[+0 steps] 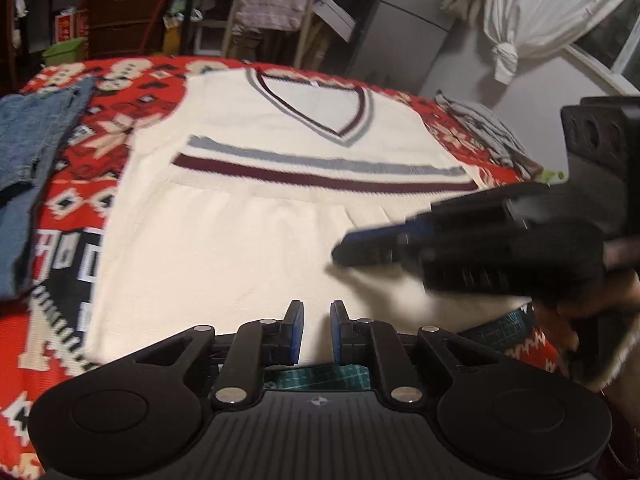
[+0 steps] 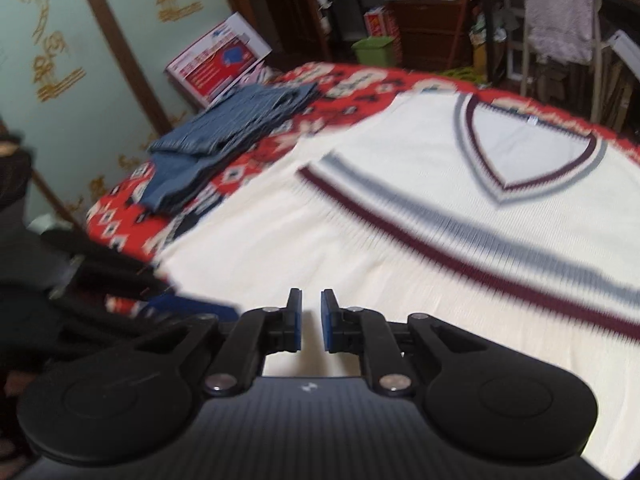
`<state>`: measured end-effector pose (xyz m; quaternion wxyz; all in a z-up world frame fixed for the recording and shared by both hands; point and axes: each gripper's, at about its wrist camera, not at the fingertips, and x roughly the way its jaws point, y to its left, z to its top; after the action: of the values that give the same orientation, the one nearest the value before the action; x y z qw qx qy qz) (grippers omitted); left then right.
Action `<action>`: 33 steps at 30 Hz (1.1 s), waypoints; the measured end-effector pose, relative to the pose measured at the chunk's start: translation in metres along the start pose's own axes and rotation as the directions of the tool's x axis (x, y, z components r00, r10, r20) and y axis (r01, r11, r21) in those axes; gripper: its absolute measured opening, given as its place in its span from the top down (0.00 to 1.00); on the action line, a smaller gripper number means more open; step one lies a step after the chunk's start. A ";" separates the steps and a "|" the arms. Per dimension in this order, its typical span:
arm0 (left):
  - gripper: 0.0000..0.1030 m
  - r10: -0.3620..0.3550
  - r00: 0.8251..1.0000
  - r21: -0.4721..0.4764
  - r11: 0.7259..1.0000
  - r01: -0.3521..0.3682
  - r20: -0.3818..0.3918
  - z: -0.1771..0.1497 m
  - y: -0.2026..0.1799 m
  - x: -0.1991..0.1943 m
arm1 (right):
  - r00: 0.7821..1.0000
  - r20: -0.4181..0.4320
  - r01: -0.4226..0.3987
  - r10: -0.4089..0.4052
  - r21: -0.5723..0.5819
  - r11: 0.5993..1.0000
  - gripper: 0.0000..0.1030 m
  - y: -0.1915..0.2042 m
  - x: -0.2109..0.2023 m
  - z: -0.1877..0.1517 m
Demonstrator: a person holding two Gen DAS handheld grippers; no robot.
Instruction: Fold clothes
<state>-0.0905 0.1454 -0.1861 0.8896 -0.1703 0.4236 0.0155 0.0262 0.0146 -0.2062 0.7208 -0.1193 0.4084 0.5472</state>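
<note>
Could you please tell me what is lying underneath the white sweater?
The white sweater lies flat on a red patterned blanket, which shows around its edges. A green cutting mat peeks out at the near hem. Anything else beneath is covered.

Premises are a lived-in domestic room, cluttered and used for storage. Evidence: a red patterned blanket (image 1: pixel 84 168) covering the work surface, a knotted white curtain (image 1: pixel 532 20) at a window, a grey refrigerator (image 1: pixel 404 36), a brown drawer unit (image 2: pixel 428 28) beside a green plastic bin (image 2: pixel 374 50), and crowded shelving along the far wall. A towel (image 2: pixel 558 8) hangs over a rack, and a wall panel with gold motifs (image 2: pixel 48 40) stands behind a printed cardboard box (image 2: pixel 218 58).
</note>
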 end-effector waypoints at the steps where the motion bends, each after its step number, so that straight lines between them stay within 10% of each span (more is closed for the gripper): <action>1: 0.88 0.000 1.000 0.004 1.000 0.000 -0.004 -0.001 -0.001 0.002 | 1.000 -0.007 0.000 0.000 -0.002 1.000 0.88 0.000 0.001 -0.003; 33: 0.86 -0.066 0.997 0.163 0.984 0.072 -0.047 0.007 -0.055 0.029 | 0.952 0.056 0.290 -0.302 0.162 0.943 0.93 -0.037 -0.019 -0.015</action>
<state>-0.0574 0.0922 -0.1887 0.8915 -0.1113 0.4358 -0.0539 0.0512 -0.0215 -0.2122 0.8176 -0.1019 0.3971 0.4042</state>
